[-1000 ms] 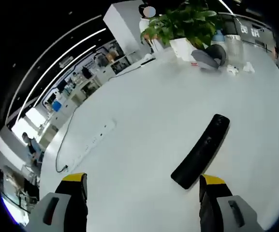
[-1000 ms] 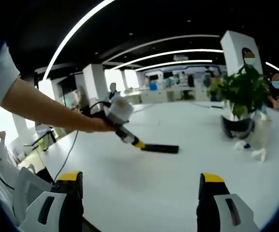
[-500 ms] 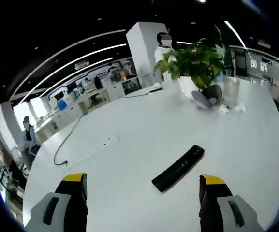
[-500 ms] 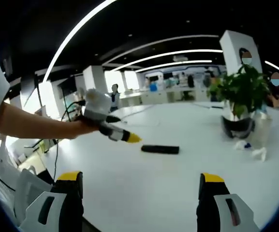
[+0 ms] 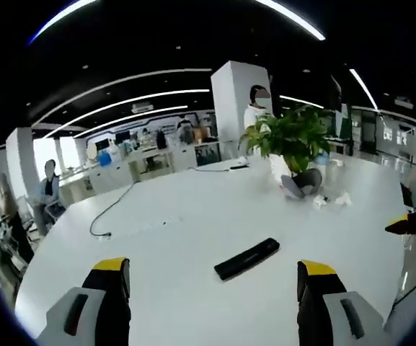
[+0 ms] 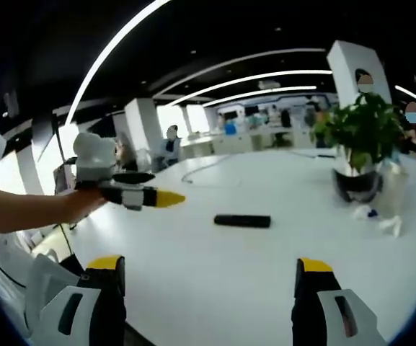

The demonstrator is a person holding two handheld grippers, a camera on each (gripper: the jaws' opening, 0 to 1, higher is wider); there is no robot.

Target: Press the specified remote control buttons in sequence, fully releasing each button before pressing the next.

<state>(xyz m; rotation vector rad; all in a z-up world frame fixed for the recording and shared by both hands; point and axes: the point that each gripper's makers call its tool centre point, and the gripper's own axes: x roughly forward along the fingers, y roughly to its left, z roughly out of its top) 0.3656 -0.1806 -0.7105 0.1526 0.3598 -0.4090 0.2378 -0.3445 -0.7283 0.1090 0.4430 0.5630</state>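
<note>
The black remote control (image 5: pixel 247 259) lies flat on the white table (image 5: pixel 193 231), ahead of my left gripper (image 5: pixel 211 280) and a little to the right. That gripper's yellow-tipped jaws stand wide apart with nothing between them, well short of the remote. In the right gripper view the remote (image 6: pixel 242 220) lies mid-table, beyond my right gripper (image 6: pixel 208 272), which is open and holds nothing. A hand holds the left gripper (image 6: pixel 166 197) in the air to the left of the remote, apart from it. A yellow tip of the right gripper (image 5: pixel 408 222) shows at the right edge.
A potted plant (image 5: pixel 287 140) stands at the far side with a dark object at its base and crumpled tissues (image 5: pixel 334 200) beside it. A power strip with a black cable (image 5: pixel 114 216) lies on the far left. People stand at desks in the background.
The left gripper has risen and drawn back from the remote, which now looks smaller and farther off. In the right gripper view it has swung left, away from the remote. The remote has not moved.
</note>
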